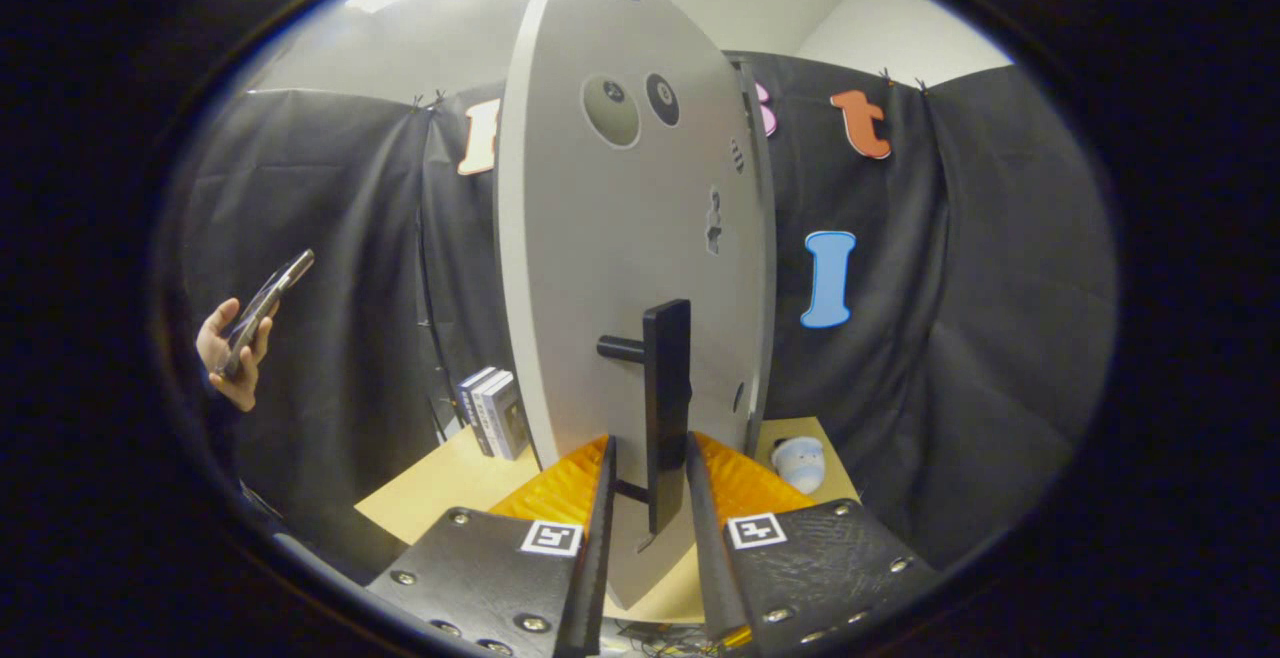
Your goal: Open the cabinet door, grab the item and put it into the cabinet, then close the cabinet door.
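One gripper [650, 498] has its two fingers spread either side of the single dark bar handle [667, 408] on the cabinet door [620, 268], with gaps showing, so they are not pinching it. The one pale door stands edge-on, swung out towards us. One small plush toy [800, 462], the item, lies on the tan table [440, 488] to the right, beyond the fingers. Two boxes [495, 411] stand upright at far left. One hand [232, 353] holds one phone [265, 308]. Black cloth walls the booth.
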{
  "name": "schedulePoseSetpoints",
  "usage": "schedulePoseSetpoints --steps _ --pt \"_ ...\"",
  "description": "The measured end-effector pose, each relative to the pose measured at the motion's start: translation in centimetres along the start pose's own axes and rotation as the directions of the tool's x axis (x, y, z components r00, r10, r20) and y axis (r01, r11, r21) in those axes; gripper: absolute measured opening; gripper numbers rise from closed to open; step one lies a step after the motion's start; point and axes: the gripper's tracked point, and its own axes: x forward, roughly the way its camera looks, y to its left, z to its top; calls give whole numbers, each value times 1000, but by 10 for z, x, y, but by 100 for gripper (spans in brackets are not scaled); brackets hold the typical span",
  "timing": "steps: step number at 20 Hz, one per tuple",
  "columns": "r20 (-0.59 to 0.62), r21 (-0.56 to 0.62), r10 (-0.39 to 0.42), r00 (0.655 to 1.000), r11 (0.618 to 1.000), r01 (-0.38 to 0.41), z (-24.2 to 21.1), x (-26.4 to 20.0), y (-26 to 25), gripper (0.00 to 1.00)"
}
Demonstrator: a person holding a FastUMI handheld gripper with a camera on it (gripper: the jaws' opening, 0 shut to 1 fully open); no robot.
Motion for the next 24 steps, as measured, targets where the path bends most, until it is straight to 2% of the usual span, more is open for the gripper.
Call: schedulePoseSetpoints --steps 7,12,19,21,24 --pt "-32 -30 105 994 994 -106 -3 14 16 39" --pt "-52 -40 145 988 988 -147 -3 26 19 39" --pt "-34 -33 107 994 994 -108 0 41 15 77" --pt "-27 -27 97 995 995 -98 1 46 17 92" --pt "-30 -24 101 994 994 -102 1 54 27 96"
